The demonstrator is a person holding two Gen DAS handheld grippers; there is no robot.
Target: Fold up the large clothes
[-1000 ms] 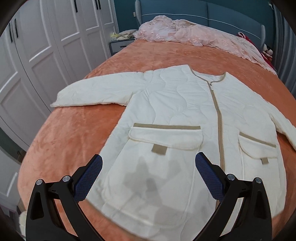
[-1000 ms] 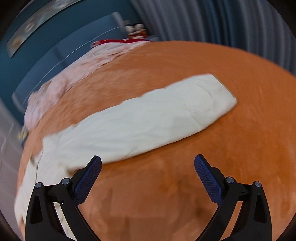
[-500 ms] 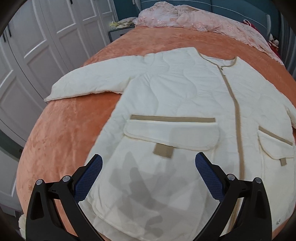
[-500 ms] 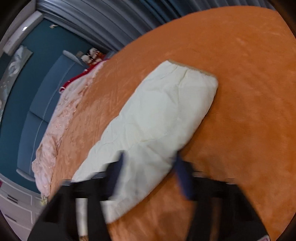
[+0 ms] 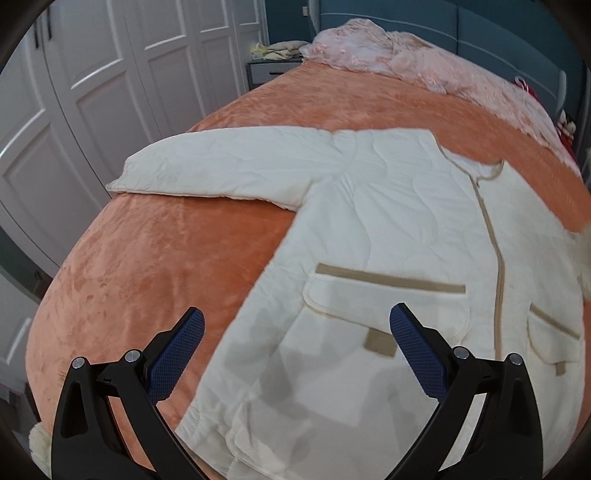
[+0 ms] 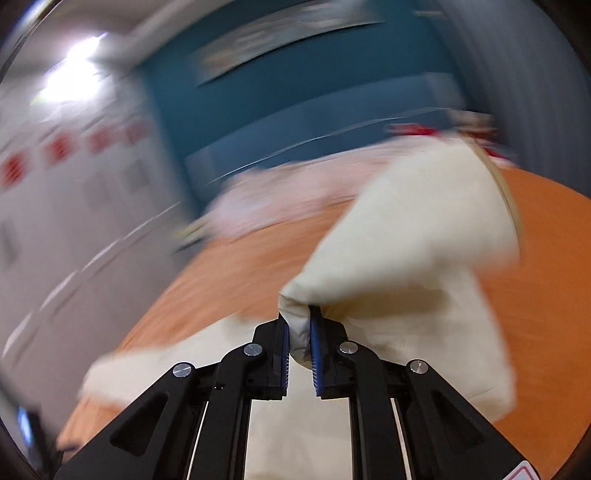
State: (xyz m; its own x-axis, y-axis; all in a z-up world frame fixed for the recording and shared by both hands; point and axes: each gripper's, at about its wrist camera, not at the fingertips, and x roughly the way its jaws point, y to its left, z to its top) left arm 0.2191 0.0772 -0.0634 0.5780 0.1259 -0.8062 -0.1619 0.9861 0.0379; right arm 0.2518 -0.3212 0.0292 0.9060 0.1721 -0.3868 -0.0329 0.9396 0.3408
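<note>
A cream quilted jacket (image 5: 399,229) with tan zip trim and flap pockets lies front-up on the orange bedspread (image 5: 166,266). Its left sleeve (image 5: 221,166) stretches out toward the wardrobe side. My left gripper (image 5: 295,332) is open and empty, hovering over the jacket's lower left hem. In the blurred right wrist view, my right gripper (image 6: 298,336) is shut on the jacket's right sleeve (image 6: 406,236) and holds it lifted off the bed, the cuff hanging past the fingers.
White wardrobe doors (image 5: 92,92) stand close along the bed's left side. A pink crumpled blanket (image 5: 406,62) lies at the blue headboard (image 5: 498,29). A small nightstand (image 5: 273,70) stands at the far left corner.
My right gripper has closed on the right sleeve and lifted it off the bed while swinging quickly. My left gripper has shifted left over the jacket's hem and stays open.
</note>
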